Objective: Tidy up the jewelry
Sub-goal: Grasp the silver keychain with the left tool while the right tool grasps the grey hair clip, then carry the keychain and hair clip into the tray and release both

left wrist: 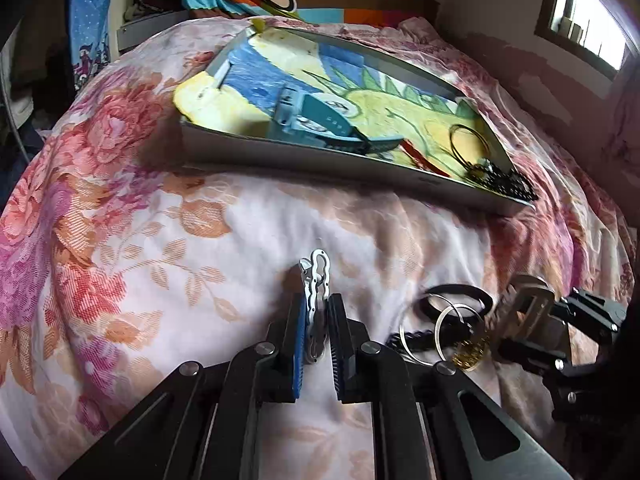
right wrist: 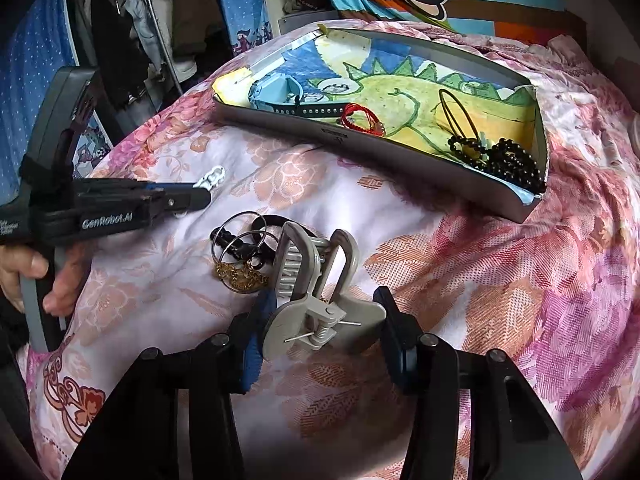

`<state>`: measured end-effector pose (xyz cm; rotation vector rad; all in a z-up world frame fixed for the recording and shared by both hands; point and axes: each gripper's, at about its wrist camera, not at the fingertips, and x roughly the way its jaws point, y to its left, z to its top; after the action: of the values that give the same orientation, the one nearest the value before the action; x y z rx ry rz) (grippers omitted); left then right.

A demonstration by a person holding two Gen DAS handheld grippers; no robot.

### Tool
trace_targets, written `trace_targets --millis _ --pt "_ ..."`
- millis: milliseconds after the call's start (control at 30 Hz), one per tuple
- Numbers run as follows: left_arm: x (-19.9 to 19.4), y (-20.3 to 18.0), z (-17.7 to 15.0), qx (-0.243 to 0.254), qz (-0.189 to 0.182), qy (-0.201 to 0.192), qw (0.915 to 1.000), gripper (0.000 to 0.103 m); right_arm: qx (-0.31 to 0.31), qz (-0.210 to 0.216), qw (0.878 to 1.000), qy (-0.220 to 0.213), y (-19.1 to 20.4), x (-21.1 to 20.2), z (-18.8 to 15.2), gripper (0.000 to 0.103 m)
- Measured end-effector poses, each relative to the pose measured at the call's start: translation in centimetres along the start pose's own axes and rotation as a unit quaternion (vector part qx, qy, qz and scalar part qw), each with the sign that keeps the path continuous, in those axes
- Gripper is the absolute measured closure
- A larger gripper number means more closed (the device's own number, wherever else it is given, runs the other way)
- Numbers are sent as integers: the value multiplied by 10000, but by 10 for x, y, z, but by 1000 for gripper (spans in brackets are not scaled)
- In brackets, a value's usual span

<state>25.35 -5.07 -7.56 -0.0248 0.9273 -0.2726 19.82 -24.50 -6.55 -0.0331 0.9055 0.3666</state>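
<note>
Right wrist view shows the flowered bed [right wrist: 500, 280] carrying a shallow tray [right wrist: 400, 160], already holding a watch [right wrist: 280, 92] and beads [right wrist: 508, 160], evidently the collecting spot. Nearer, the right claw [right wrist: 320, 332] grasps a grey hair clip [right wrist: 316, 292] beside loose rings [right wrist: 240, 240]. The left claw [left wrist: 318, 316] is clenched on a small silver clasp [left wrist: 316, 284], probably to carry it trayward.

**Your rig up close**

You are working with two black grippers: the left gripper [left wrist: 317, 312] is showing blue-edged ribbed pads, round silver pivot screws and white "GenRobot.AI" lettering; the right gripper [right wrist: 322, 330] is showing matching blue pads and black linkage arms.
</note>
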Motion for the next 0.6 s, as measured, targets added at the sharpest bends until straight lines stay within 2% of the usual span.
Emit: trace_targets --millis 200,600 --pt "-7 -14 -6 101 -151 13 9998 93 -89 -185 9998 12 4 1 -1 58" --pt "-31 -23 -6 110 -280 -574 9979 93 -384 -413 9963 -646 12 -25 4 59"
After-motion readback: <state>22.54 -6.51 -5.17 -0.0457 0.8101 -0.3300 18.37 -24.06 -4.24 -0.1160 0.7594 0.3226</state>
